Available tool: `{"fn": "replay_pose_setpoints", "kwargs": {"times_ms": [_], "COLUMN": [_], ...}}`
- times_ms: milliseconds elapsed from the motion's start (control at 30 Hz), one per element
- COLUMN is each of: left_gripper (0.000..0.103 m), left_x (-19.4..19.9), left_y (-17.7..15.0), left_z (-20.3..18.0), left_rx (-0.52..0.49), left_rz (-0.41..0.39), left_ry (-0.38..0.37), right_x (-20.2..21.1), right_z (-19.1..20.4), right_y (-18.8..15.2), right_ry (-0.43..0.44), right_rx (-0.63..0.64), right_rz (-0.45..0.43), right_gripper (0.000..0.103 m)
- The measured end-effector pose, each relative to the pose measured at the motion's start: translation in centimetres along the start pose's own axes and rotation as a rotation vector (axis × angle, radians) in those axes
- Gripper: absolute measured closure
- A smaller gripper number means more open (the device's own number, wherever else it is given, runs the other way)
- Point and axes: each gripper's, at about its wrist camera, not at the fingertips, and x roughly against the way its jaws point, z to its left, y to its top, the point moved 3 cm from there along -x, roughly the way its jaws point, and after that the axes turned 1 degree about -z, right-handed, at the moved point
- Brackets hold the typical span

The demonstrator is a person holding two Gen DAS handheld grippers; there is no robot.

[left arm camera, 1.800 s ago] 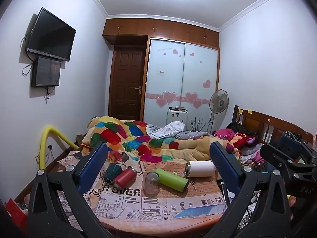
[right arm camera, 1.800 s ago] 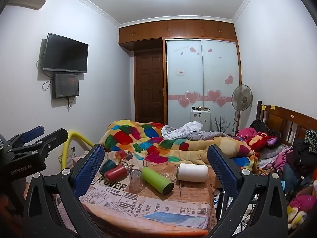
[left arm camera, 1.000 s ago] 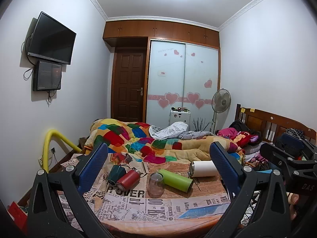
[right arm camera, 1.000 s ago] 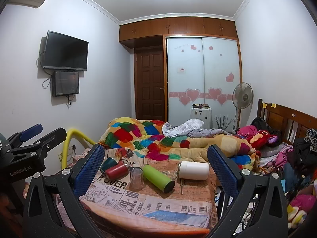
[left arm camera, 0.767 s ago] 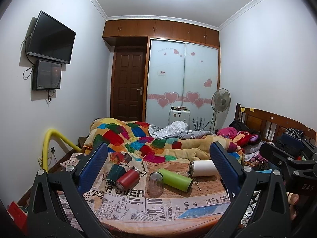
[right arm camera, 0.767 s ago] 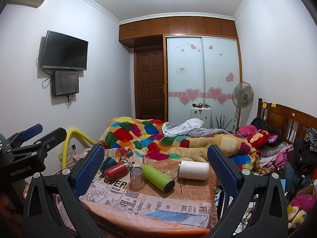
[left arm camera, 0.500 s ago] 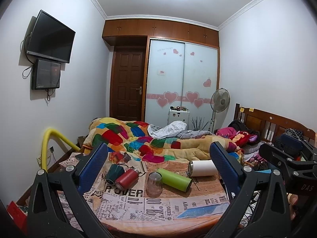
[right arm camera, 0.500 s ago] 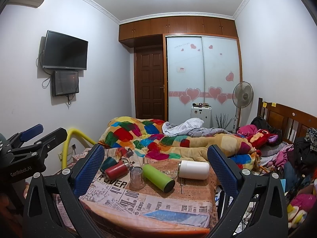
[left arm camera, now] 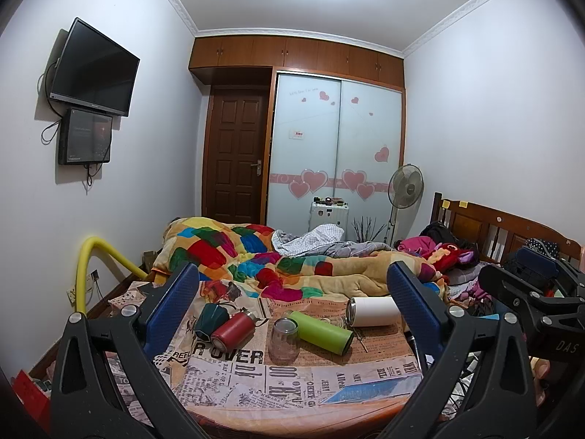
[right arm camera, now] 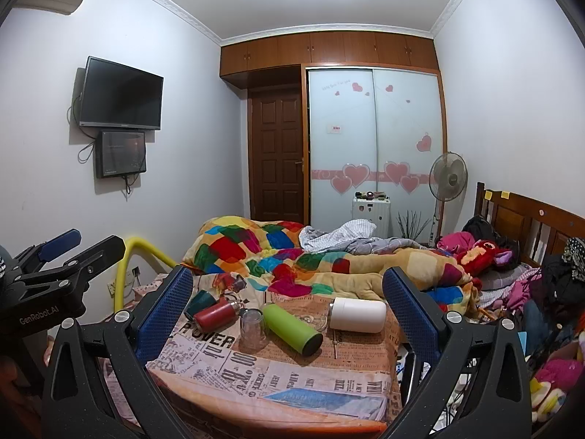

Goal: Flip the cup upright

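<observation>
Both grippers wide open, well back from a table of toppled cups.

Nearest, the left gripper (left arm camera: 292, 300) and right gripper (right arm camera: 289, 298) have their blue-padded jaws spread fully, holding nothing. On the newspaper-print cloth-covered table (left arm camera: 256, 380) a small clear glass cup (left arm camera: 283, 340) stands rim-down and empty, touching a lime-green cylindrical flask (left arm camera: 321, 331) lying on its side. Leftward lie a red metal bottle (left arm camera: 232, 329) and a dark-green faceted cup (left arm camera: 205, 320), touching; farther right, a white cylindrical tumbler (left arm camera: 373, 311). I cannot see anything inside them. Risk, as I judge it: reaching into this tight cluster may roll a neighbouring flask, and smooth glass could slip between the pads.
</observation>
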Motion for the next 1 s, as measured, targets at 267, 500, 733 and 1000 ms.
{"fn": "replay_pose_setpoints", "kwargs": {"times_ms": [267,500,733,1000], "left_gripper": [0.000,0.000,0.000,0.000], "left_x": [0.0,0.0,0.0,-0.4], "left_y": [0.1,0.0,0.0,0.1], "left_z": [0.0,0.0,0.1,0.0], "left_rx": [0.001,0.002,0.003,0.007], "left_rz": [0.000,0.000,0.001,0.016], "left_ry": [-0.002,-0.002,-0.002,0.000], "right_x": [0.0,0.0,0.0,-0.4], "right_z": [0.0,0.0,-0.1,0.3], "right_y": [0.2,0.2,0.5,-0.8], "right_ry": [0.000,-0.001,0.000,-0.002], "right_rx": [0.000,-0.001,0.001,0.000], "right_rz": [0.001,0.003,0.003,0.020], "right_gripper": [0.000,0.000,0.000,0.000]}}
